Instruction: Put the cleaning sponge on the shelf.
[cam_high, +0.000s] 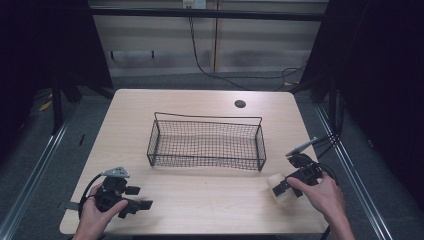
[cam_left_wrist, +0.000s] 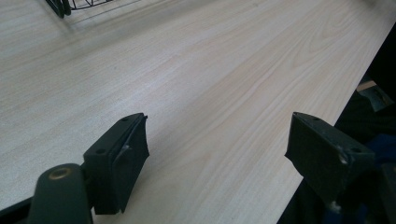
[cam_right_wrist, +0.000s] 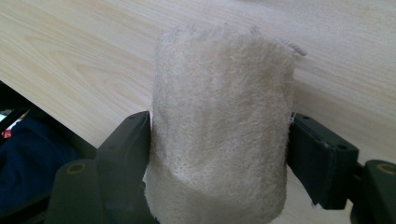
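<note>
Right gripper (cam_high: 281, 188): we clench the towel roll (cam_high: 280, 190), at 4 o'clock on the counter (cam_high: 200, 190).
Left gripper (cam_high: 141, 197): released, idle.
Risk: soft roll slips short of the basket (cam_high: 207, 142).

Light wooden table (cam_high: 200, 195), grey floor (cam_high: 40, 150), dim panelled wall (cam_high: 250, 45).
</note>
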